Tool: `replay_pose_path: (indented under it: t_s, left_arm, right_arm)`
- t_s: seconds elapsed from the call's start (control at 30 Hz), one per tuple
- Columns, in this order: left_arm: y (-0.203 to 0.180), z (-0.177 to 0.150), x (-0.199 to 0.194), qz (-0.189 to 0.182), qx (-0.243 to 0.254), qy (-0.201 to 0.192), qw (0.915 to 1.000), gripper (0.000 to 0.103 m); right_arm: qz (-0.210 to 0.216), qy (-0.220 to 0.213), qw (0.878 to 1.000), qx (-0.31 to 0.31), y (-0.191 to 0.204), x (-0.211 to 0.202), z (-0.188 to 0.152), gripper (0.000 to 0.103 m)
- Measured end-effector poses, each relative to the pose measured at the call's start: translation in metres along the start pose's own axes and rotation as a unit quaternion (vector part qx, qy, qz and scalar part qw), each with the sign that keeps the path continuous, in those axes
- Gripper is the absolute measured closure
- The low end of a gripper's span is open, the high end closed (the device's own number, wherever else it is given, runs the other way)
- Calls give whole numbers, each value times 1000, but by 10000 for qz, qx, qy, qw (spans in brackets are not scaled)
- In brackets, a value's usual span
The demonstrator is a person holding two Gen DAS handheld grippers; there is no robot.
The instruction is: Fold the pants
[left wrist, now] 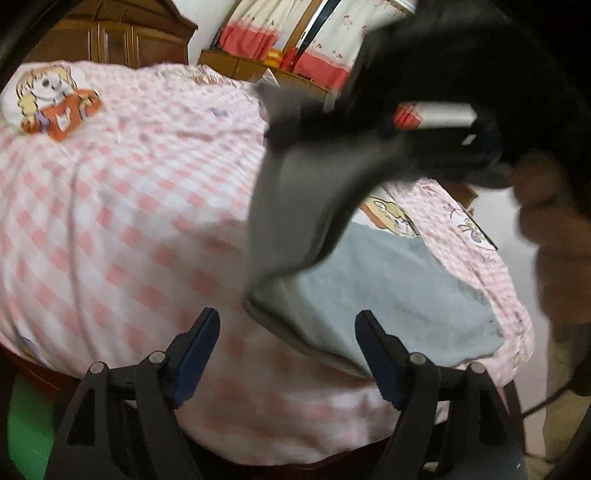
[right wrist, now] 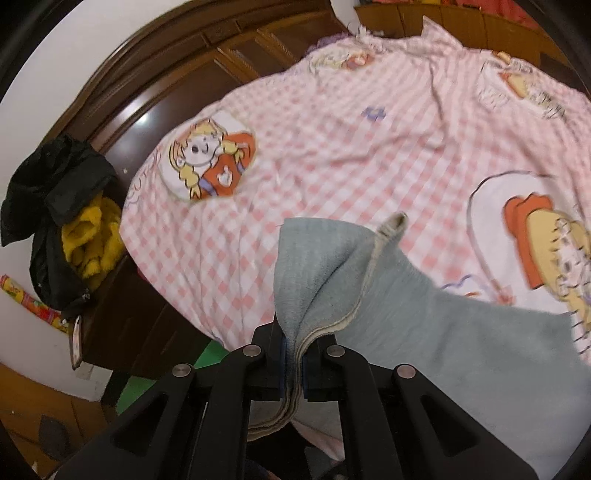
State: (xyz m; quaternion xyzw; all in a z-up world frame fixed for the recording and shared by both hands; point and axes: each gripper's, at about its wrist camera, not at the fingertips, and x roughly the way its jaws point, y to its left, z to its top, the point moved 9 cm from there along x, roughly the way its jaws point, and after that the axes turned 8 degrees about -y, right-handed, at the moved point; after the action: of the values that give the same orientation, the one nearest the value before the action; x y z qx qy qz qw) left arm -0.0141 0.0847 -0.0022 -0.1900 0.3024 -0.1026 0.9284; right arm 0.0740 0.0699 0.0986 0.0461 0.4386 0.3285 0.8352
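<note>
A: Start closest in. What are the tongs doing?

B: In the right wrist view, the right gripper point(right wrist: 293, 363) at the bottom centre is clamped on a bunched hem of the grey-blue pants point(right wrist: 461, 350). The cloth is pinched between the blue pads and rises in folds above them. In the left wrist view, the left gripper point(left wrist: 286, 354) at the bottom has its blue pads spread wide apart, with nothing between them.

A: And where do the pants lie?

B: On the pink-and-white checked bedsheet point(right wrist: 332, 166). In the right view they spread from the gripper toward the lower right of the frame. In the left view one part lies flat at lower right, while a darker flap hangs from above centre, pulled up by the other gripper, which shows as a blurred black mass at upper right. A hand point(left wrist: 554, 229) shows blurred at the right edge.

A: Any writing or labels?

B: None readable. The sheet carries cartoon girl prints point(right wrist: 210, 155) with yellow hair and orange dress, and a small purple mark point(right wrist: 373, 113) too blurred to make out.

A: Farther off?

B: In the right view, a dark wooden headboard point(right wrist: 177, 74) curves across the upper left. Black cloth point(right wrist: 51, 184) and a yellow fleece point(right wrist: 92, 236) sit heaped at the left edge. In the left view, red-and-cream curtains point(left wrist: 258, 33) hang at the top.
</note>
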Motion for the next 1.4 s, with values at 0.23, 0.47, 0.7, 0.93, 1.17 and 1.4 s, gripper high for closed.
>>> replay_pose_path:
  t_s: [0.23,0.47,0.7,0.93,1.17,1.4]
  left_arm:
    - [-61,-11,18,143,422,308,9985,24]
    - [-91,-17,44,483,471,398,9969,24]
    - [-110,-46,68,884,1030,666,9885,24]
    - [-134,-55,67,954,1655,671,9793,20]
    - [-162,-93,88,970,2578,1139,9546,19]
    - [-165,-97,94,1011,2676,1236,9502,19]
  right_arm:
    - [-65,-385,9992,35,-22,-59,24,97]
    - [-270,-816,9956,369,-74,-129,32,97]
    - [-518,-1108,9883,916,-161,-199,9,97]
    - [-908,-1457,9732,1529,-267,-257,-52,97]
    - [-1242,-1075,9667,1961,-360,-240,-130,97]
    - [-1470,-725,9610,2228,-419,-203,-192,97]
